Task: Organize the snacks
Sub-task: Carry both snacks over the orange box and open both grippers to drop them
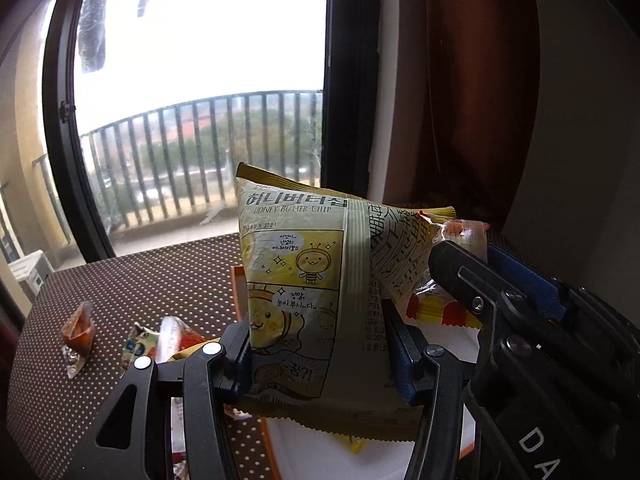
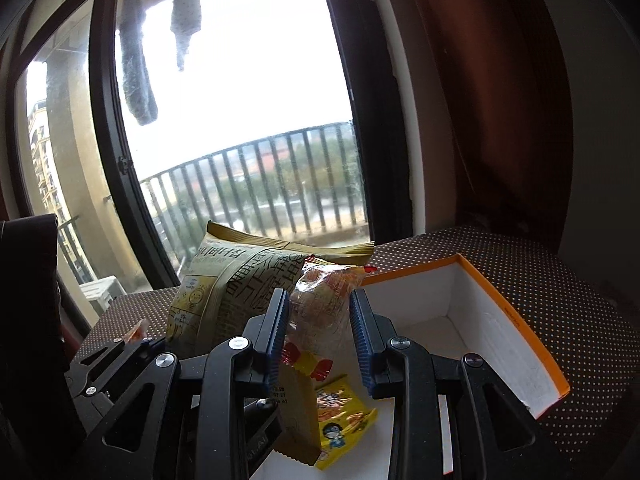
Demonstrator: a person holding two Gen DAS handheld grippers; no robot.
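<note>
Crinkly yellow foil fills the left gripper (image 1: 320,344), clamped on the Honey Butter Chip bag (image 1: 296,280) over the orange-rimmed box (image 2: 516,320). The right gripper (image 2: 320,336) pinches a clear snack packet (image 2: 320,300). Both are light, puffy and slippery; grip mid-body, gently.

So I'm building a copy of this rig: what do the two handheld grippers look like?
Both the left gripper and right gripper have black angular linkage arms with silver round pivot bolts, and blue ribbed pads lining the fingers. White letters "DA" mark the right gripper's black body.
</note>
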